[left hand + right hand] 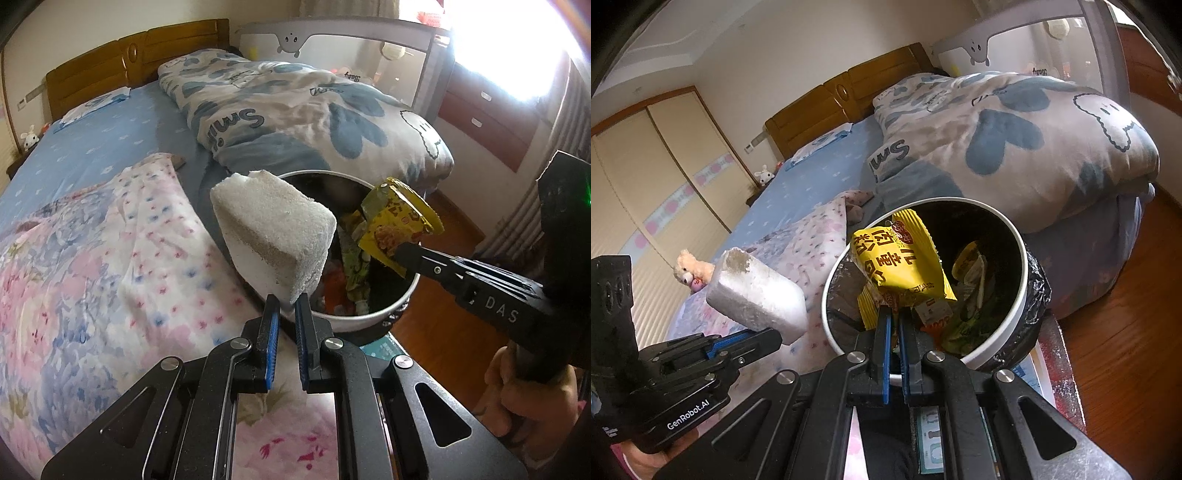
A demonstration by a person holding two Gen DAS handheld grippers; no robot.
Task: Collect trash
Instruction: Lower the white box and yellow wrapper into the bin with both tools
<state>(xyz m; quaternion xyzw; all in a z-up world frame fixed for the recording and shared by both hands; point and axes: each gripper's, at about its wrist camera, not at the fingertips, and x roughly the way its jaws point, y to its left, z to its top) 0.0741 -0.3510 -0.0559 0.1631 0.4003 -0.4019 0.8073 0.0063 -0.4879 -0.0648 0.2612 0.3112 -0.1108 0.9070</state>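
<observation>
A chunk of white foam (pixel 275 230) juts up from my left gripper (pixel 286 301), whose blue-padded jaws are shut on its lower corner; it hangs at the near left rim of the round white trash bin (pixel 397 301). In the right wrist view the same foam (pixel 757 295) sits left of the bin (pixel 1021 295), held by the left gripper (pixel 775 336). My right gripper (pixel 892 312) is shut on a yellow snack wrapper (pixel 901 262) over the bin's opening. The left wrist view shows that wrapper (pixel 397 221) pinched by the right gripper (pixel 400 253). Several wrappers lie inside the bin.
The bin stands beside a bed with a pink floral quilt (pixel 110 266), a blue sheet and a folded heart-print duvet (pixel 314 110). A wooden headboard (pixel 136 59), a grey cot (pixel 369 40) and wooden floor (pixel 1126 332) surround it. A plush toy (pixel 690 273) lies on the quilt.
</observation>
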